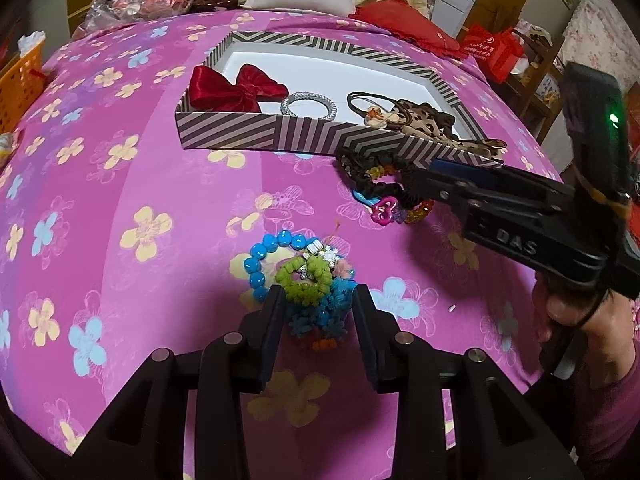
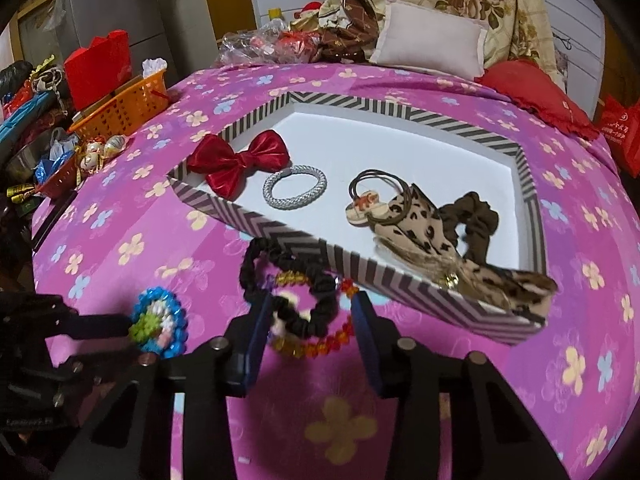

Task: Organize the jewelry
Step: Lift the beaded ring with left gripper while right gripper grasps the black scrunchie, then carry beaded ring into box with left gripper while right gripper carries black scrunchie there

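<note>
A striped tray [image 1: 228, 136] [image 2: 400, 280] on the pink bedspread holds a red bow [image 1: 236, 88] [image 2: 236, 158], a silver bracelet [image 1: 308, 106] [image 2: 294, 187], a brown hair tie with charm [image 2: 368, 196], a leopard bow [image 2: 420, 224] and a brown scrunchie [image 2: 478, 216]. My left gripper [image 1: 316, 292] is open around a green and blue fuzzy tie [image 1: 308, 284], beside a blue bead bracelet [image 1: 260, 260]. My right gripper [image 2: 312, 300] [image 1: 408, 184] is open around a black scrunchie [image 2: 288, 280] and a red-yellow bead bracelet [image 2: 320, 344]. A pink heart charm [image 1: 384, 210] lies by them.
An orange basket [image 2: 120, 108] and a red foil dish [image 2: 60, 176] stand at the bed's left edge. A white cushion [image 2: 432, 40], a red pillow [image 2: 536, 92] and bedding are piled at the far end.
</note>
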